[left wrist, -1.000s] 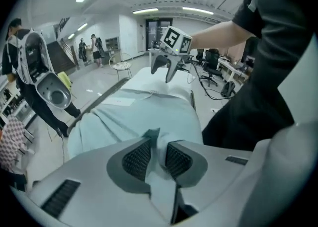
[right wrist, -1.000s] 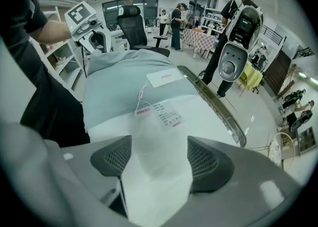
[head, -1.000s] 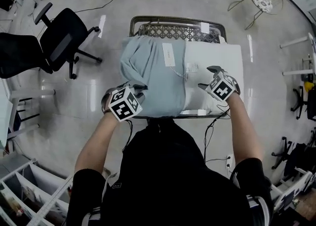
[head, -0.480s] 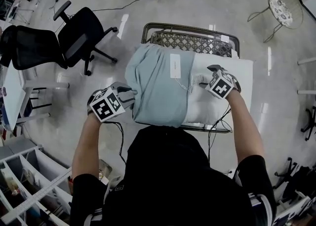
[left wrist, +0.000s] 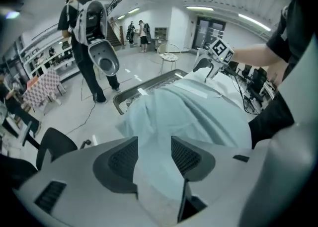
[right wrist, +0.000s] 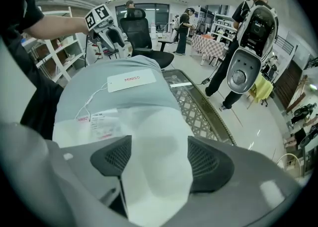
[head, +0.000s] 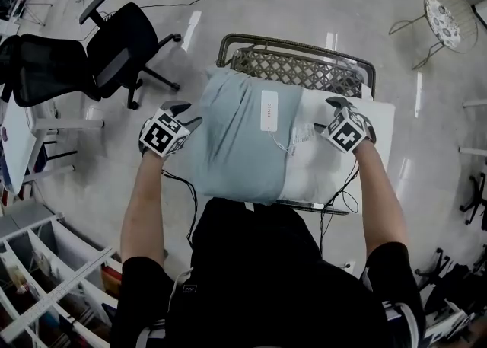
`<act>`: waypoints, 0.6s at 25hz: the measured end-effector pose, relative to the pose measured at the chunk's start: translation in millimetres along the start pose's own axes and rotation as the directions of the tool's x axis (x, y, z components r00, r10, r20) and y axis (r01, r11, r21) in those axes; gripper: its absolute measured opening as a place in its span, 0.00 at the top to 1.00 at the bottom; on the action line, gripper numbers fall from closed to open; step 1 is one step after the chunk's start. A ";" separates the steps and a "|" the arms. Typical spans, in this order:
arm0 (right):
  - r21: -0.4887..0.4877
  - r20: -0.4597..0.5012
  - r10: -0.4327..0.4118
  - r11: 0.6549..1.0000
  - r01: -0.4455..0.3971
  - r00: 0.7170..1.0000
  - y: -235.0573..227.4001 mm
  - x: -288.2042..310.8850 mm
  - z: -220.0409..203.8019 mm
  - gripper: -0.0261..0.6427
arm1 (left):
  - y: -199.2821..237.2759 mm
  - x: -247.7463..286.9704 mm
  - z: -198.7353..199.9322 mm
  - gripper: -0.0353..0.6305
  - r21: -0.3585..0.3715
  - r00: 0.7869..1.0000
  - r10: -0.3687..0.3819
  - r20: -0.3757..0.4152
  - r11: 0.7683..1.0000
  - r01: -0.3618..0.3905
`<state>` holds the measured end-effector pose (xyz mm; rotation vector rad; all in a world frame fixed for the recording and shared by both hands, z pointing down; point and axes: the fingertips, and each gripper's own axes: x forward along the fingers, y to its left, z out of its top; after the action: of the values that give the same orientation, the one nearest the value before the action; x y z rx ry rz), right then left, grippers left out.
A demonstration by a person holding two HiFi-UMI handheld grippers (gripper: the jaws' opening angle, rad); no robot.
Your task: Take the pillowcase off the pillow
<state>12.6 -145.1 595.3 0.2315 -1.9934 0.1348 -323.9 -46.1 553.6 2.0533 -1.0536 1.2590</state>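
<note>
The blue pillowcase [head: 236, 148] covers the 9 o'clock part of the white pillow [head: 323, 171], which lies on the table [head: 297, 72]. The left gripper [head: 186, 114], at the case's 9 o'clock edge, has just been opening its jaws, now half apart with cloth loose between them; a shallow bite may slip. The right gripper [head: 329, 114] clamps the bare pillow at 3 o'clock; if that grip gives, the pillow likely trails the case.

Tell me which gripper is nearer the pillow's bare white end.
Right. The right gripper clamps that white end between its fingers. The left gripper, its fingers just opening around pillowcase fabric, is at the opposite, covered side.
</note>
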 end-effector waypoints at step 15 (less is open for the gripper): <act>-0.002 -0.246 0.199 0.979 -0.206 0.949 -12.3 48.5 -12.1 0.19 | -4.3 100.3 -95.8 0.51 -0.033 0.933 -0.322 -0.161 0.947 0.321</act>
<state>6.3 -159.6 644.3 -0.0096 -1.7675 0.2550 -341.6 -7.6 685.7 1.9789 -0.6145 1.2250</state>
